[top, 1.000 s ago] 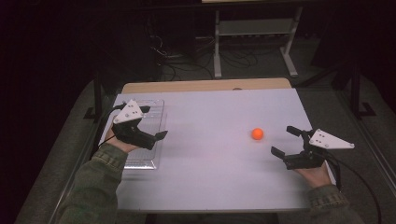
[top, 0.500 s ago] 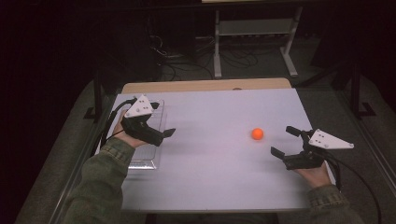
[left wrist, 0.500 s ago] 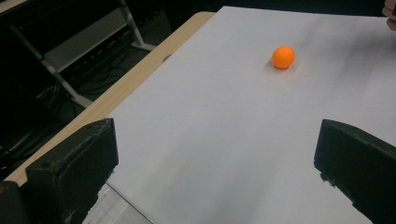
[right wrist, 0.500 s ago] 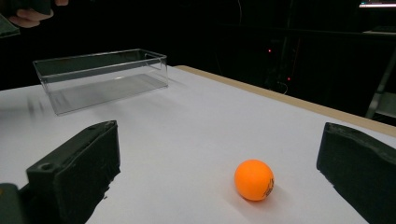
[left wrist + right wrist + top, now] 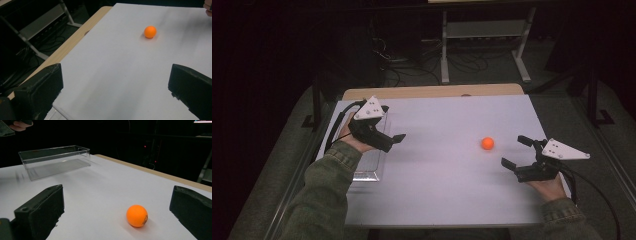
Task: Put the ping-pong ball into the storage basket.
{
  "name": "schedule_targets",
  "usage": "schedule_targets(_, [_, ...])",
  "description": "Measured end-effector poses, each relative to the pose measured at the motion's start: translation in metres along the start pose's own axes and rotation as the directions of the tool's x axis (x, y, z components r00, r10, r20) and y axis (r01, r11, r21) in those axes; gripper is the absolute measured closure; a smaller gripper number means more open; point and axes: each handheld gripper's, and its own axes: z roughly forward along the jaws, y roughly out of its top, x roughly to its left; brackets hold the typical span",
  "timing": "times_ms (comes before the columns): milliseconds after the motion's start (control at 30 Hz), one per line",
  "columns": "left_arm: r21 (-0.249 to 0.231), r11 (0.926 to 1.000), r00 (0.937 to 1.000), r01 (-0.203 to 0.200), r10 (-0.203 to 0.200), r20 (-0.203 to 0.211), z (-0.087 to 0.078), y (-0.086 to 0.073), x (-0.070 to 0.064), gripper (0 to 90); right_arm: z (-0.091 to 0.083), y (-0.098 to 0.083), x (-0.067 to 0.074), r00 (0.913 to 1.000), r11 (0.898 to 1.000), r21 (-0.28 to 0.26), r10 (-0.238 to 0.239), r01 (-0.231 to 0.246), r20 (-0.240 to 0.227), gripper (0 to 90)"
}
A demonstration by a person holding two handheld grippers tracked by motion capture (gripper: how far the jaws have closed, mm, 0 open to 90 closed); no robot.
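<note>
An orange ball point(image 5: 487, 143) point(image 5: 150, 32) point(image 5: 136, 215) rests on the white tabletop point(image 5: 437, 175), right of centre. My right gripper point(image 5: 515, 151) point(image 5: 116, 192) is open just right of the ball, its jaws pointing left at it and standing wide on either side with nothing between them. My left gripper point(image 5: 392, 124) point(image 5: 115, 75) is open and empty above the far end of a clear plastic box point(image 5: 373, 167) point(image 5: 55, 161) at the table's left side. It points right, toward the ball well ahead of it.
A wooden strip point(image 5: 432, 91) runs along the table's far edge. Behind it on the dark floor are a metal rack point(image 5: 482, 30) and loose cables point(image 5: 412, 60). White surface stretches between the box and the ball.
My left gripper has shifted away from the person and a little to the right over the clear box. The right gripper and the ball have barely moved.
</note>
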Motion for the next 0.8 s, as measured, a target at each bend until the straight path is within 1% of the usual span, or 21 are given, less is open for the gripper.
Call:
schedule_targets(133, [0.004,0.9997,0.9997,-0.022,0.022,0.006,0.004,0.007,-0.002,0.0,0.0,0.0,0.0,1.0,1.0,-0.001,0.0,0.0,-0.001,0.0])
schedule_targets(167, [0.002,0.9998,0.9997,-0.022,0.022,0.009,0.005,0.008,-0.003,0.0,0.0,0.0,0.0,1.0,1.0,0.0,0.0,0.0,-0.001,0.0])
schedule_targets(233, [0.008,0.9994,0.9993,-0.033,0.033,0.018,0.008,0.011,-0.004,0.0,0.0,0.0,0.0,1.0,1.0,0.0,-0.001,0.001,-0.002,0.0])
schedule_targets(400, [0.009,0.9988,0.9982,-0.048,0.047,0.037,0.015,0.018,-0.006,0.0,0.0,0.0,0.0,1.0,1.0,-0.003,-0.001,0.001,-0.002,0.0])
schedule_targets(800, [0.02,0.9981,0.9963,-0.058,0.057,0.064,0.029,0.026,-0.008,0.0,0.0,0.0,0.0,1.0,1.0,-0.004,0.0,0.0,-0.005,0.0])
